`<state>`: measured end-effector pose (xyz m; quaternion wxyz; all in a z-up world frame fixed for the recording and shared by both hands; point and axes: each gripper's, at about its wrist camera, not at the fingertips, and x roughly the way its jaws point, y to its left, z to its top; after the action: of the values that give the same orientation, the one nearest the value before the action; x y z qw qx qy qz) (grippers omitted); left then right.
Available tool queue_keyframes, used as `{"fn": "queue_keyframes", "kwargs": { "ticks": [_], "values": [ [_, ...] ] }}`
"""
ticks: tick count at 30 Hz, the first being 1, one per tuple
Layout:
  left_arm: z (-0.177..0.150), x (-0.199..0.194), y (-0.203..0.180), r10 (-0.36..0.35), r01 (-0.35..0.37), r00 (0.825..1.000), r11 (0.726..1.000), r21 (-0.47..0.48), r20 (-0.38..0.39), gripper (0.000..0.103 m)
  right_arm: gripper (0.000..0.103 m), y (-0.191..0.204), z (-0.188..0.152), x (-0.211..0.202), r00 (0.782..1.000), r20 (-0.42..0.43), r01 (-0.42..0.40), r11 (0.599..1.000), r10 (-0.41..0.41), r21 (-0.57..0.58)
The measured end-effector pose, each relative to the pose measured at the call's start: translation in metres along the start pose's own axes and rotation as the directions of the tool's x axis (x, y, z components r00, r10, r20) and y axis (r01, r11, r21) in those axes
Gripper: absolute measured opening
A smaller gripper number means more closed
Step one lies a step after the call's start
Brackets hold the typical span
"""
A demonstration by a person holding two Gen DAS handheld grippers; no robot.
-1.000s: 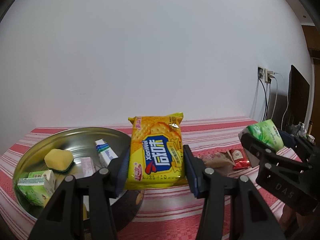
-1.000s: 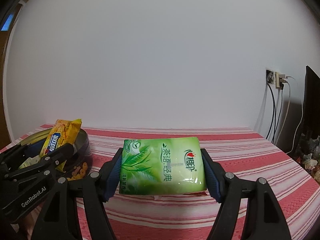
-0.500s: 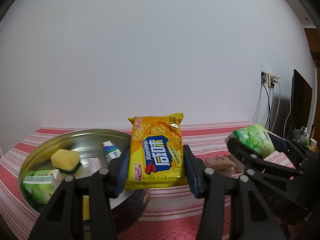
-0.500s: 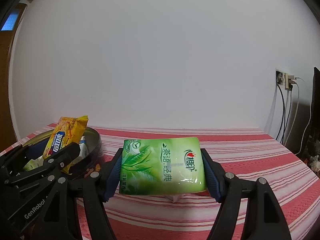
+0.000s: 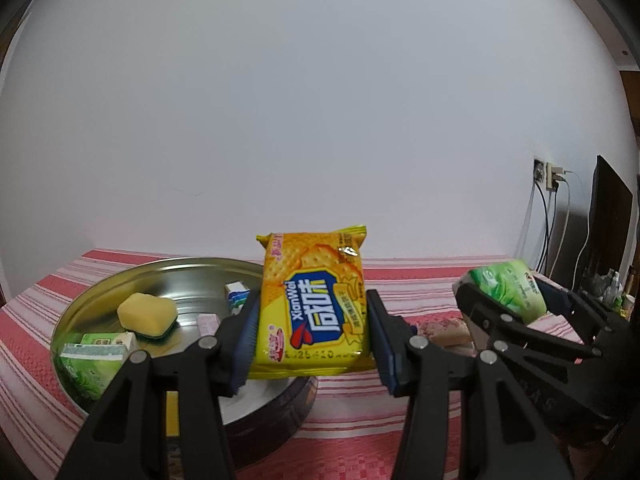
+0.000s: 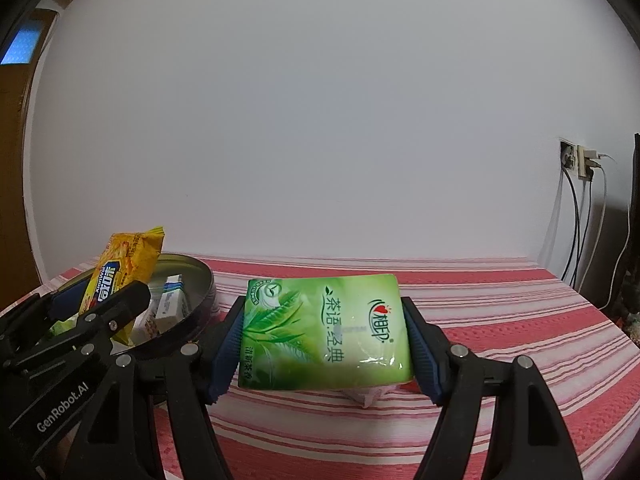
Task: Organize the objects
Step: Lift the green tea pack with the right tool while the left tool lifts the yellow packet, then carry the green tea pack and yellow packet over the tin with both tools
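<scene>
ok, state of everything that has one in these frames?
left gripper: shut on the cracker pack
cracker pack: upright, held above the tin tray
right gripper: shut on the tissue pack
tissue pack: held off the striped cloth
tin tray: on the cloth, partly filled
sponge: lying in the tray

Right hand-held gripper (image 5: 508,300) with tissue pack (image 5: 506,292) now nearer the cracker packet (image 5: 314,300), red snack packet hidden

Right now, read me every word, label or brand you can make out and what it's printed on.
"XianWei" with large Chinese characters: yellow cracker packet held in the left tongs.
"茶语·经典": green tissue pack held in the right tongs; smaller print unreadable.
"GenRobot.AI": left tongs' arm, right wrist view.
Boxes in the metal tray: print too small to read.
</scene>
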<state>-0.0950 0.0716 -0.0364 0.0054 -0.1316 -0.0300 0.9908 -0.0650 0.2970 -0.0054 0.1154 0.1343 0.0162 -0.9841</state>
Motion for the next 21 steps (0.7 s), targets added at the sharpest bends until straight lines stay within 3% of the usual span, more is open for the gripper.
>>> {"fn": "queue_keyframes", "kwargs": {
  "ticks": [10,21],
  "values": [
    [-0.002,-0.008,0.017,0.007,-0.007,1.000,1.000,-0.004,-0.011,0.050,0.074,0.012,0.002,0.013,0.998,-0.023,-0.063,0.998,0.063,-0.008],
    [0.016,-0.009,0.072,0.105,-0.106,0.994,0.993,-0.046,-0.034,0.050,0.074,0.043,0.027,0.023,0.985,-0.035,-0.169,0.985,0.168,-0.046]
  ]
}}
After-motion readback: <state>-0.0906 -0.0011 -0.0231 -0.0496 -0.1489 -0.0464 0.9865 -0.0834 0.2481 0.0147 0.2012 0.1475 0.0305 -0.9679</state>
